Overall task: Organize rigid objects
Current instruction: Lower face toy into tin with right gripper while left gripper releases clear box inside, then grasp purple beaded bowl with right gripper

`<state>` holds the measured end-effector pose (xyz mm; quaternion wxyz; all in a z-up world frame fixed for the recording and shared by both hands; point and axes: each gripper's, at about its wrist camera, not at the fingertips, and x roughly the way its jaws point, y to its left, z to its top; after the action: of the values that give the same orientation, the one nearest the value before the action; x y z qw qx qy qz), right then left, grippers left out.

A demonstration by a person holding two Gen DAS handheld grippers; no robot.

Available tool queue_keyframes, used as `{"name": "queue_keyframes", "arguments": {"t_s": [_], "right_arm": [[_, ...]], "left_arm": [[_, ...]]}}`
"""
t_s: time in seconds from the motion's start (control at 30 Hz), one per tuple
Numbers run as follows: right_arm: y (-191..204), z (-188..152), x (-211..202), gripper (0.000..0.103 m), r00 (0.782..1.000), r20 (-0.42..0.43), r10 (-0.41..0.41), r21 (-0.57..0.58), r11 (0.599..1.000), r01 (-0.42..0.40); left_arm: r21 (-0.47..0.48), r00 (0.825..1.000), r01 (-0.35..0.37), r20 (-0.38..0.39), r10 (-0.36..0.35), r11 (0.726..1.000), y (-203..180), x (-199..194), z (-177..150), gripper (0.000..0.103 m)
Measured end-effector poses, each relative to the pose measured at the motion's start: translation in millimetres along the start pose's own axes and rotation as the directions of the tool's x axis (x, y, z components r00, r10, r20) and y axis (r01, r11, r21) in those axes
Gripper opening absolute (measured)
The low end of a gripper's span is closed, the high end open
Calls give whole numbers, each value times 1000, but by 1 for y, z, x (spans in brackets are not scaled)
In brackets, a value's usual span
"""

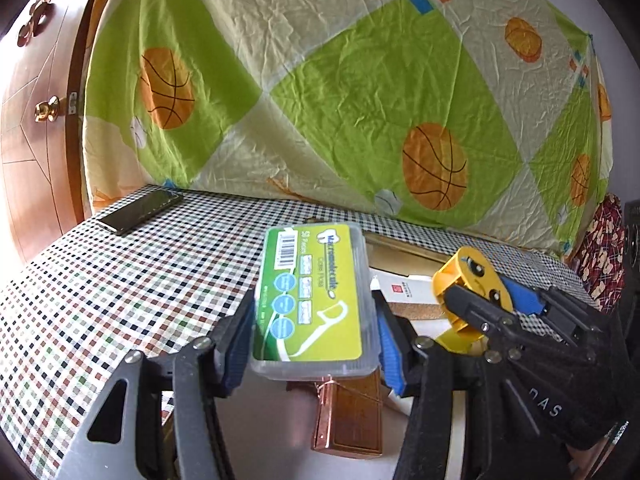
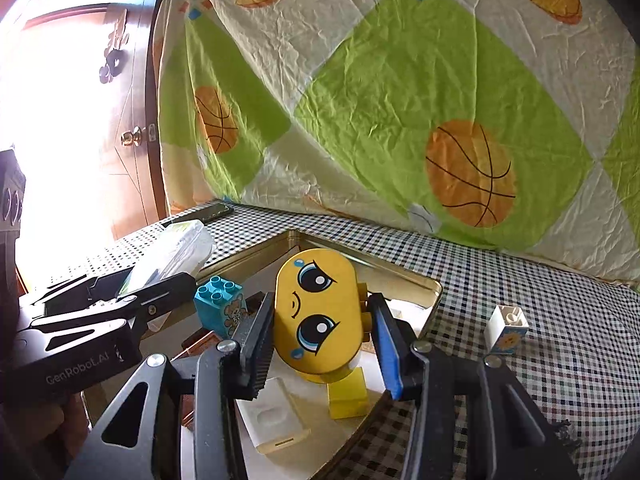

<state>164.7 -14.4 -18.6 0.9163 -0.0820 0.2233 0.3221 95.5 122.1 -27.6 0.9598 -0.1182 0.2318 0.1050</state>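
Mid-task, by the look of it. The tin tray (image 2: 416, 280) already holds a blue brick (image 2: 219, 300), a white case (image 2: 276, 420), a copper box (image 1: 348, 416) and more. Left gripper (image 1: 312, 320) clamps the floss-pick box (image 1: 314, 296), clear plastic with green label, above the tray. Right gripper (image 2: 320, 328) clamps the yellow face toy (image 2: 316, 316), glossy and teary-eyed, over the tray too. 1 white brick (image 2: 506, 330) and a phone (image 1: 140, 210) sit out on the checked cloth (image 1: 120, 280), likely still to collect.

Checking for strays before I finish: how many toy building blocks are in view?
3: yellow face block in the right gripper, blue block in the tray, white block on the tablecloth. Others may be hidden.
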Motion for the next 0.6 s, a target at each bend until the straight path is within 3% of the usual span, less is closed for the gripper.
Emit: {"name": "queue_keyframes", "arguments": {"t_s": [0.1,0.23,0.4,0.6], "right_arm": [[-2,-3,-3,69,1000,8,-11,6,1000,11],[-10,-6,-21,70,999,27,-29,9,1000,29],[-52,-19,-53,77,991,43,-125,14,992,125],[-134,-40,-86,80,967,-40,-253,126,958,256]], "left_arm": [[13,1000,-9,5,9,1000,-1,-2,0,64],[24,999,-22,38,21,999,-6,-13,-1,80],[69,995,2,96,-9,998,-32,-34,-2,102],[137,993,80,74,-90,987,-80,-35,-10,102]]}}
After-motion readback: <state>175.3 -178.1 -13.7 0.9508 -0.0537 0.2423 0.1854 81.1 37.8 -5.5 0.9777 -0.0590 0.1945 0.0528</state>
